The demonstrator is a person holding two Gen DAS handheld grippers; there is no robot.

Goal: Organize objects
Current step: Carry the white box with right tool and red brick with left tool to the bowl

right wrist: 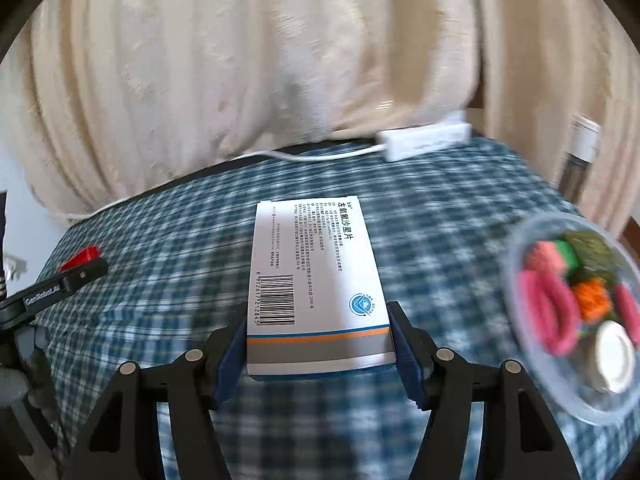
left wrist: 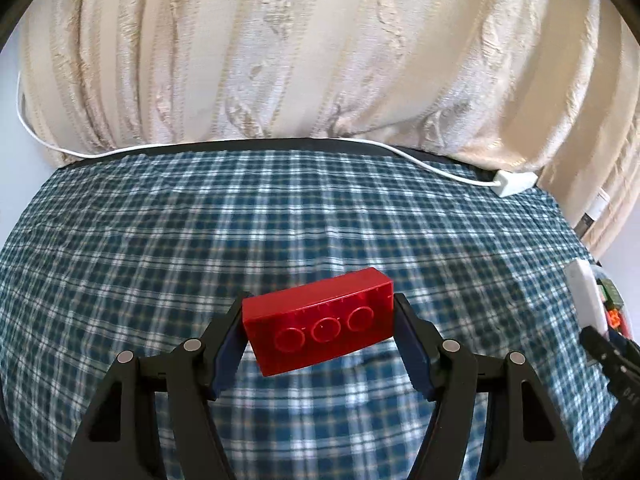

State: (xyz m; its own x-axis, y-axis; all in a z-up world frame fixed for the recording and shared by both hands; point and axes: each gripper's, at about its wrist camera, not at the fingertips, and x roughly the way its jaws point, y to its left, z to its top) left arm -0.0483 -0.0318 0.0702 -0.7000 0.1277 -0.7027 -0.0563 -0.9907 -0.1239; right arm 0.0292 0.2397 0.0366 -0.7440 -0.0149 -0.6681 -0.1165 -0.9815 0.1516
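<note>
Left gripper [left wrist: 320, 320], bottom centre of the left view: its fingers [left wrist: 230, 344] pinch the short ends of a red brick [left wrist: 320, 320]. The brick is held clear above the checked cloth [left wrist: 200, 220] covering the desk, underside tubes toward the camera, slightly tilted.

Right gripper [right wrist: 320, 336], bottom centre of the right view: its fingers [right wrist: 408, 356] pinch the near end of a white box [right wrist: 316, 268] across its width. The rest of the box projects forward, unsupported, over the cloth.

Risks:
- The box is gripped at one end only. A quick swing could likely pivot it downward or slide it out of the pads.
- The brick's ends are smooth plastic. A jolt could rotate it in the grip.
- The two grippers are near each other; each shows at the edge of the other's view. Crossing paths could cause a collision.
- The bowl [right wrist: 516, 248] of coloured items, right edge of the right view, could be knocked by the box.

Pose: both grippers angle downward toward the desk.

Far side: a white adapter [left wrist: 514, 182] and cable [left wrist: 420, 162] lie at the desk's rear edge, in front of a cream curtain [left wrist: 320, 40].
</note>
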